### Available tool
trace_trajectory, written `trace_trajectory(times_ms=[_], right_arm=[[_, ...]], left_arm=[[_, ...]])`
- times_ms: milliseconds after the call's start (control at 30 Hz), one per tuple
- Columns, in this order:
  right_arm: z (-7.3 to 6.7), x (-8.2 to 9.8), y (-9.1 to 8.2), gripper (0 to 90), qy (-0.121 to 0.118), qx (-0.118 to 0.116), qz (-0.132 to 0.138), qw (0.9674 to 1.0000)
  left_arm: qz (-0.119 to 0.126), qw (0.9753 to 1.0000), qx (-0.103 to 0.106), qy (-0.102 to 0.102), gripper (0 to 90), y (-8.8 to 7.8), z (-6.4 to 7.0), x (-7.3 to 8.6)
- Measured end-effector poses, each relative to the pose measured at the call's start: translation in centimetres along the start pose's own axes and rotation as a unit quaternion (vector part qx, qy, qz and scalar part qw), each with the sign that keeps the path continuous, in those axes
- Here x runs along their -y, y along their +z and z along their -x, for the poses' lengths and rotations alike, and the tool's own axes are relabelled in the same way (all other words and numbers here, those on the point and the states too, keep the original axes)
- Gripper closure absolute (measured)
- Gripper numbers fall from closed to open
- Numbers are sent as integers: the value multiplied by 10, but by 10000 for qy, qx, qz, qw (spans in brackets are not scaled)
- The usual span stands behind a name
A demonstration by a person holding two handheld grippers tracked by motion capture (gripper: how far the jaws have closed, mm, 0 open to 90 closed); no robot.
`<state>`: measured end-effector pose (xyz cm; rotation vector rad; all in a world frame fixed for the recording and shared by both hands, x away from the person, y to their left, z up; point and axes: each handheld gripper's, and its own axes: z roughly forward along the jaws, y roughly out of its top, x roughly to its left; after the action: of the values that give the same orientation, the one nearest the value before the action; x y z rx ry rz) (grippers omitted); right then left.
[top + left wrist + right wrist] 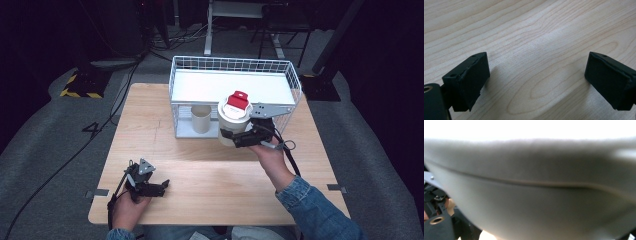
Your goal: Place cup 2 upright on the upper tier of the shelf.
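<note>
A white round canister (233, 122) with a red cap (237, 101) hangs in the air just in front of a white wire rack (295, 80). My right gripper (241, 137) is shut on its lower side, reaching in from the right. In the right gripper view the canister's pale wall (536, 195) sits very close and blurred. My left gripper (159, 189) rests low over the wooden table (215, 175) at the near left. Its jaws stand open with nothing between them, and only bare wood lies under the left gripper (536, 67).
The wire rack stands at the table's far middle, with a white top shelf (220, 85). A beige cup (201, 118) stands upright in its lower level, left of the canister. Dark floor, cables and furniture legs surround the table.
</note>
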<state>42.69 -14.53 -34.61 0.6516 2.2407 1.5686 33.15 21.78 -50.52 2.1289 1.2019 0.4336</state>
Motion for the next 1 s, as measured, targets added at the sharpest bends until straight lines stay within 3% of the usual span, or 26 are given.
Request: trace_trajectory(times_ms=[367, 867, 1000], right_arm=[[22, -29, -4, 105, 20, 155, 97, 9998], [39, -64, -4, 105, -98, 468, 201, 9987], [46, -73, -2, 105, -32, 530, 227, 9983]], left_arm=[[0, 10000, -1, 1, 64, 0, 0, 0], [-2, 10000, 0, 0, 64, 0, 0, 0], [-1, 10000, 1, 0, 64, 0, 0, 0]])
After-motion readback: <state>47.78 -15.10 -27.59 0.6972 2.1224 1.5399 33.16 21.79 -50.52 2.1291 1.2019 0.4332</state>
